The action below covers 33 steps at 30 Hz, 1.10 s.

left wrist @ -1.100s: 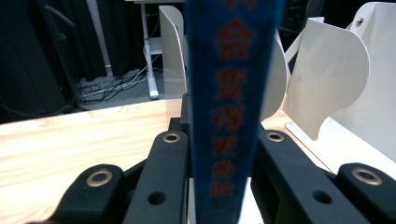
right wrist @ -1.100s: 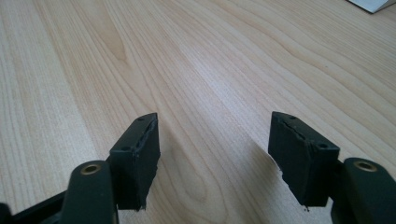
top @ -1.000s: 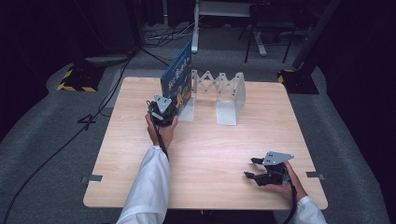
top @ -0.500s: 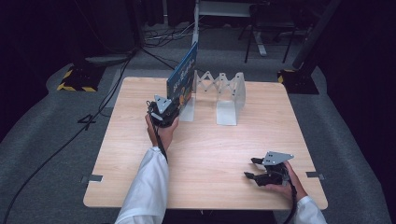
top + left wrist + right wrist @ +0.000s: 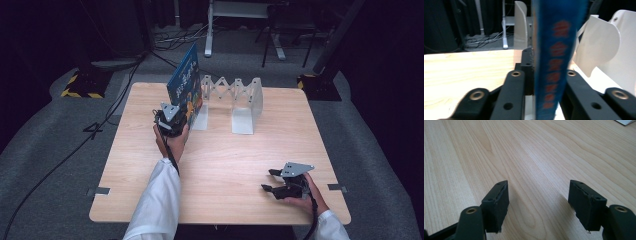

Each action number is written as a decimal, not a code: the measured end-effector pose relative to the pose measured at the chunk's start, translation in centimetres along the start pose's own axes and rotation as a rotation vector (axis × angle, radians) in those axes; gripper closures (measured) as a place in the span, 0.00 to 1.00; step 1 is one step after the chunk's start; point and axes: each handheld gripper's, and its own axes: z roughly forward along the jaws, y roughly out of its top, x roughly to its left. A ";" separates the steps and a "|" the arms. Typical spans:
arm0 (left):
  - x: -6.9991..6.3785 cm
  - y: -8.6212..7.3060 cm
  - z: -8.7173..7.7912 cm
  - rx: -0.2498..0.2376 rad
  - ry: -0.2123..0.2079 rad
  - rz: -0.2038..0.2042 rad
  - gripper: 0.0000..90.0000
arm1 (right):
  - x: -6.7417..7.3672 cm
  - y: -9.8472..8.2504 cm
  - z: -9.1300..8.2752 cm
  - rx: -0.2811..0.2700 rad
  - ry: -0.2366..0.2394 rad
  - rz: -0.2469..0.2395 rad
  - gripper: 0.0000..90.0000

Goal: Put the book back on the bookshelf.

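A blue book stands on edge, leaning left, at the left end of a white folding book rack. My left gripper is shut on the book's lower near edge, and its jaws have just been closing on it. In the left gripper view the book's spine rises between the black jaws of the left gripper, with white rack panels behind. My right gripper rests near the table's front right, open with nothing between the jaws. In the right gripper view, that gripper hangs over bare wood.
The wooden table carries the rack at its back middle. Dark floor with cables and stands surrounds the table. A white sleeve reaches in from the front edge.
The book's top has tipped slightly to the left compared with half a second ago. Both hands have stayed where they were.
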 end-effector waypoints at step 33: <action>1.7 0.7 -1.6 0.066 -0.085 0.076 0.45 | 0.0 0.0 0.0 0.000 -0.006 0.004 0.33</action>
